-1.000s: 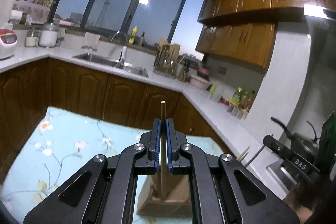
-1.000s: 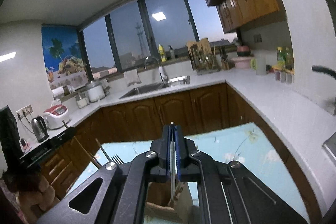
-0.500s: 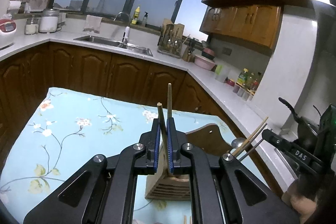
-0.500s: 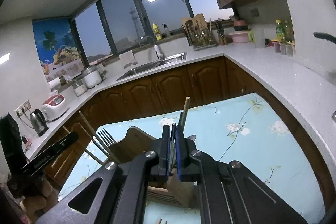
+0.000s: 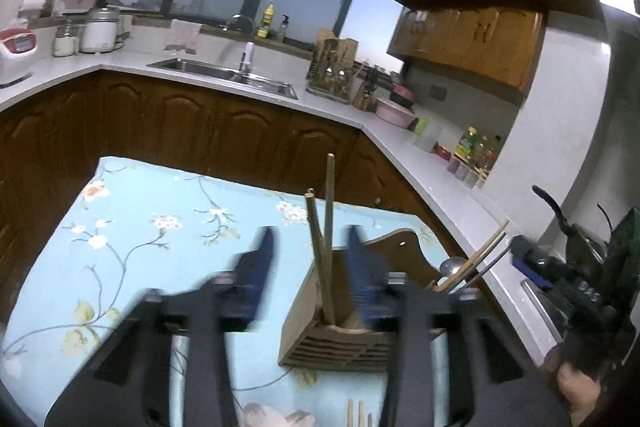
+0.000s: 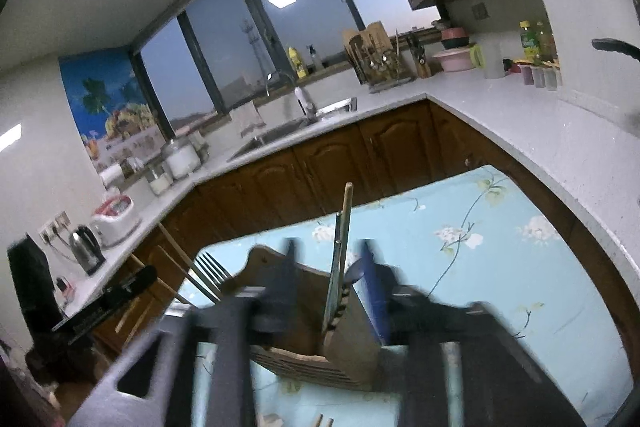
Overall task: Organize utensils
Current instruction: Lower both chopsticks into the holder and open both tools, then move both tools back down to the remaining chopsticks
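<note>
Looking down my left tongs (image 5: pixel 308 267), I see the blue floral tablecloth (image 5: pixel 160 227) spreading ahead and to their left, with the slatted wooden utensil holder (image 5: pixel 332 343) standing on it between the blurred blue pads (image 5: pixel 256 279). The jaws stand wide, gripping nothing. Two wooden chopsticks (image 5: pixel 326 247) rise from the holder, leaning slightly and crossing just beyond the tips.

My right tongs (image 6: pixel 330 275) are spread wide as well and hold nothing, with the same holder (image 6: pixel 344 351) between their fingers. Only this view shows a thin flat metal utensil (image 6: pixel 336 267) upright in the holder beside a chopstick (image 6: pixel 346 211); what kind it is I cannot tell. A fork (image 6: pixel 208 271), visible to the left of these tongs, does not show in the left view, where a spoon (image 5: pixel 450 265) and more sticks appear to the right instead.

Motion blur smears both pairs of fingers. Stick tips (image 5: pixel 358 415) are cut off at the lower edge.
</note>
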### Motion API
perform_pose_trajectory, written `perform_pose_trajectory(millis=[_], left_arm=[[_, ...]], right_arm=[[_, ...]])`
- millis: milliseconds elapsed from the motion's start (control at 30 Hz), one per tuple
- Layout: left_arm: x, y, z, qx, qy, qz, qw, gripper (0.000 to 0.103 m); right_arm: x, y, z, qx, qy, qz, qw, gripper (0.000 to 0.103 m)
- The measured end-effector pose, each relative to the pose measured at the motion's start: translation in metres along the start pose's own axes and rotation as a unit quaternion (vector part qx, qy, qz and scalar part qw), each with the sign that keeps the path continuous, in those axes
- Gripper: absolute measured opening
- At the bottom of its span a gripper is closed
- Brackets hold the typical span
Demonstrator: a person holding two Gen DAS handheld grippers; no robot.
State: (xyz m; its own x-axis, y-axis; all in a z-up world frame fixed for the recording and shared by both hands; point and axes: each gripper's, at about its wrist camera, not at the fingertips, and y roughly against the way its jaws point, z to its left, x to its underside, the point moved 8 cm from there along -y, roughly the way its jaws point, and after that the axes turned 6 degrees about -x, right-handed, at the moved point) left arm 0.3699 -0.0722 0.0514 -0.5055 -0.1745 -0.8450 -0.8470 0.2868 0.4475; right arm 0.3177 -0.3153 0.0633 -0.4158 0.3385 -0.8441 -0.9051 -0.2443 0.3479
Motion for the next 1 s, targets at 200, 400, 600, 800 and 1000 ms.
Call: perform_pose_trajectory(millis=[200,400,600,800,1000], left_arm=[[0.006,0.027,0.010,-0.006,0.015,-0.009,0.9998,0.073],[0.030,0.054,0.024,-0.013,0.026,0.000,0.9996,0.081],[0.065,0.077,0.035,-0.019,0.023,0.026,0.9992,0.084],[0.109,0.096,0.049,-0.026,0.033,0.056,0.9975,0.084],[0.150,0.102,0.062,-0.034,0.045,0.087,0.9946,0.084]], right_arm=[[-0.007,0.034,0.002,-0.005,-0.012,-0.044,0.999,0.090],[0.010,0.060,0.003,-0.008,-0.017,-0.048,0.999,0.098],[0.045,0.079,-0.003,-0.005,-0.031,-0.021,0.999,0.098],[0.087,0.094,-0.012,0.011,-0.033,0.013,0.999,0.098],[0.127,0.098,-0.018,0.024,-0.032,0.054,0.998,0.098]])
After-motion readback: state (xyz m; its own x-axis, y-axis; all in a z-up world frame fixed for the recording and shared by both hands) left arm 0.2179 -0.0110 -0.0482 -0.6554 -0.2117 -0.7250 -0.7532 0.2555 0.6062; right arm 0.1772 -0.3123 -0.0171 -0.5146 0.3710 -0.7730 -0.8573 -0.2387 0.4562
